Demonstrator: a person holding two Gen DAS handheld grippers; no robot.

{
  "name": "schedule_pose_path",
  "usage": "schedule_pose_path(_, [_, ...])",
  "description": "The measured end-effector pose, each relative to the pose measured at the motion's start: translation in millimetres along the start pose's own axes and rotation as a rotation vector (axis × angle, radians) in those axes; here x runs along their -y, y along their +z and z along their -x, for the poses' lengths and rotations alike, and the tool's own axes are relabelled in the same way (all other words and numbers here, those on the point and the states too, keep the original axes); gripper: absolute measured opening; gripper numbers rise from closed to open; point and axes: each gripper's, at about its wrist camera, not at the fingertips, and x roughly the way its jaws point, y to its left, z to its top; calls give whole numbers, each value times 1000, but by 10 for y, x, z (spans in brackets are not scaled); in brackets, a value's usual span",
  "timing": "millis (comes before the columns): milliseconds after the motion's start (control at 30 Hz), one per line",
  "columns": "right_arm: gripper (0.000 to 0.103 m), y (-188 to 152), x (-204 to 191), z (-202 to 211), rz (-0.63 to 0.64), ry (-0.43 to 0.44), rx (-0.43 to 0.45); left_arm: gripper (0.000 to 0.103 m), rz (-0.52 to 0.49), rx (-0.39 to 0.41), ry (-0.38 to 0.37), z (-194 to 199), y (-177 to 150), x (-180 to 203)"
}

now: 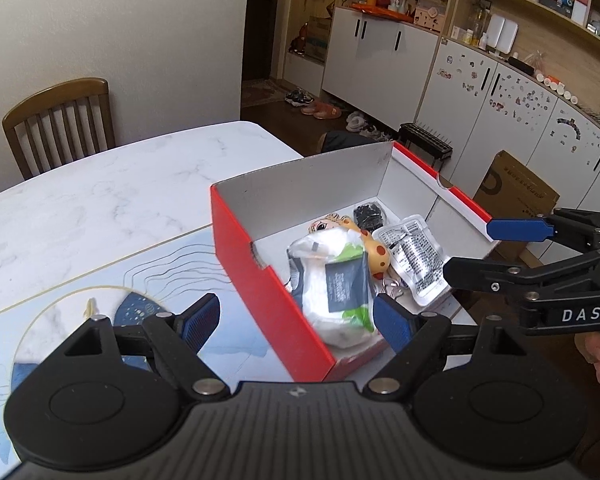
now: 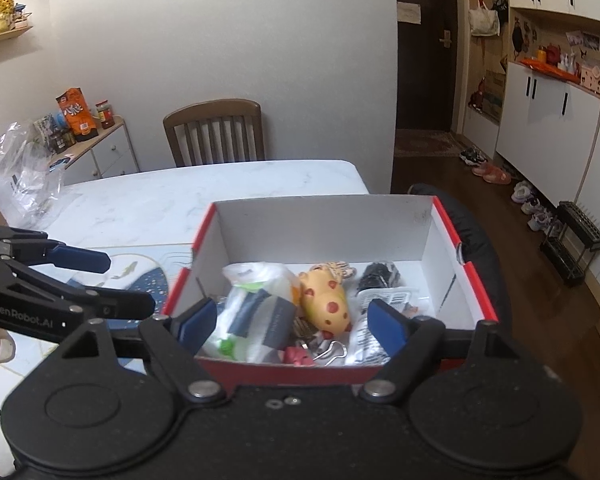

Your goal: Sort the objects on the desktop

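Note:
A red shoebox (image 1: 260,280) (image 2: 476,280) with a white inside stands on the table. In it lie a white wipes pack (image 1: 332,296) (image 2: 256,312), a yellow spotted giraffe toy (image 1: 376,252) (image 2: 326,300), a silvery printed sachet (image 1: 416,260) (image 2: 364,340), a black item (image 1: 366,214) (image 2: 378,274) and metal clips (image 2: 332,350). My left gripper (image 1: 296,324) (image 2: 100,280) is open and empty at the box's left wall. My right gripper (image 2: 288,324) (image 1: 480,250) is open and empty over the box's near side.
The box sits at the edge of a white marble table (image 1: 120,184) (image 2: 220,188) with a blue patterned mat (image 1: 80,320). A wooden chair (image 1: 60,120) (image 2: 216,132) stands behind. A clear plastic bag (image 2: 24,172) lies at the table's far left. Cabinets and shoes line the right.

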Motion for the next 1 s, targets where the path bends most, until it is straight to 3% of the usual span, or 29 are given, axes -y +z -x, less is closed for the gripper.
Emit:
schedule_pose_path(167, [85, -28, -171, 96, 12, -10, 23, 84, -4, -2, -3, 107, -91, -69])
schedule_pose_path(267, [85, -61, -250, 163, 11, -21, 40, 90, 1, 8, -6, 184, -149, -117])
schedule_pose_path(467, [90, -150, -389, 295, 1, -42, 78, 93, -25, 25, -20, 335, -246, -152])
schedule_pose_path(567, [92, -184, -438, 349, -10, -54, 93, 103, -27, 24, -35, 369, -271, -177])
schedule_pose_path(733, [103, -246, -472, 449, -45, -88, 125, 103, -47, 27, -54, 421, -304, -202])
schedule_pose_path(1000, [103, -363, -533, 527, -62, -108, 129, 103, -76, 45, -52, 514, -362, -208])
